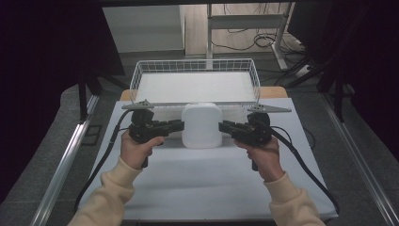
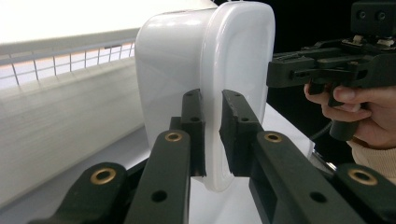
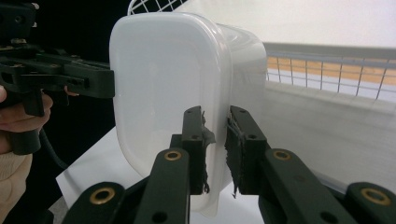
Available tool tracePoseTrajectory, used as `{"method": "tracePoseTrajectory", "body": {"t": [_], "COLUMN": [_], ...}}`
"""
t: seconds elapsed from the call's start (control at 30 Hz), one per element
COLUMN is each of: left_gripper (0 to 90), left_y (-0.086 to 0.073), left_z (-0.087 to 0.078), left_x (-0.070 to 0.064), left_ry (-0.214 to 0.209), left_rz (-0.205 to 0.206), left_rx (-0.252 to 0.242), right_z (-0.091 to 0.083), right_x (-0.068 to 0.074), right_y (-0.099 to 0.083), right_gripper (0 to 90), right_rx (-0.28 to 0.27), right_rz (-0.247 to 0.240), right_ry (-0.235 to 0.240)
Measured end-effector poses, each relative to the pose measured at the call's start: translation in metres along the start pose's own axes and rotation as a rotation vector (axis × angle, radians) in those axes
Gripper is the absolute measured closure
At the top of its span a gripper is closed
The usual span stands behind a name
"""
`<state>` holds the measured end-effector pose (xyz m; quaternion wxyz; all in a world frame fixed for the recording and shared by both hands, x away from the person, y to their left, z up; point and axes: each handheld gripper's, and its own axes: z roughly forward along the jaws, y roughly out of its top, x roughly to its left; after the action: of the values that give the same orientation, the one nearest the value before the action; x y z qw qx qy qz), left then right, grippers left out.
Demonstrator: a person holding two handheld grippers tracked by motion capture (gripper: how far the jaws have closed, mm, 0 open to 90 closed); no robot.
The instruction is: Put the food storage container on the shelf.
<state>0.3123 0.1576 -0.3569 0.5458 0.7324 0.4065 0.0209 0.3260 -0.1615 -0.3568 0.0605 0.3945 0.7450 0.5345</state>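
Observation:
A white plastic container [image 1: 202,125] with rounded corners stands on its side in front of the wire basket [image 1: 141,77], its flat face turned toward the person. My left gripper [image 1: 181,125] is shut on the rim at its left side. The left gripper view has both jaws pinching that thin rim [image 2: 212,140], and the container [image 2: 177,70] rises behind them. My right gripper [image 1: 221,126] is shut on the rim at the opposite side, clamped close up in the right gripper view [image 3: 215,149] on the container [image 3: 159,84]. I cannot tell whether its lower edge touches the table.
The white wire basket with a white liner [image 1: 195,87] sits just behind the container. A pale cloth [image 1: 207,183] covers the table toward the person. Dark floor, metal rails and cables surround the table.

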Motion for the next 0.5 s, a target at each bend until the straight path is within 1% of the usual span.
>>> {"method": "tracePoseTrajectory", "body": {"t": [0.03, 0.2, 0.33, 0.5], "left_gripper": [80.8, 80.7, 80.7, 80.7], "left_y": [0.003, 0.008, 0.014, 0.021], "left_z": [-0.001, -0.002, -0.003, -0.003], "left_x": [0.000, -0.001, 0.000, -0.001], "left_ry": [0.004, 0.006, -0.003, -0.002], "left_rz": [0.004, 0.009, 0.005, 0.014], "left_rx": [-0.001, -0.008, -0.012, -0.021], "right_z": [-0.001, -0.002, -0.003, -0.006], "right_x": [0.001, 0.002, 0.003, 0.002], "right_y": [0.004, 0.011, 0.015, 0.022], "right_gripper": [78.0, 78.0, 78.0, 78.1], "right_rx": [-0.003, -0.007, -0.010, -0.020], "right_rz": [-0.008, -0.017, -0.017, -0.019], "right_ry": [-0.002, -0.007, -0.007, -0.008]}}
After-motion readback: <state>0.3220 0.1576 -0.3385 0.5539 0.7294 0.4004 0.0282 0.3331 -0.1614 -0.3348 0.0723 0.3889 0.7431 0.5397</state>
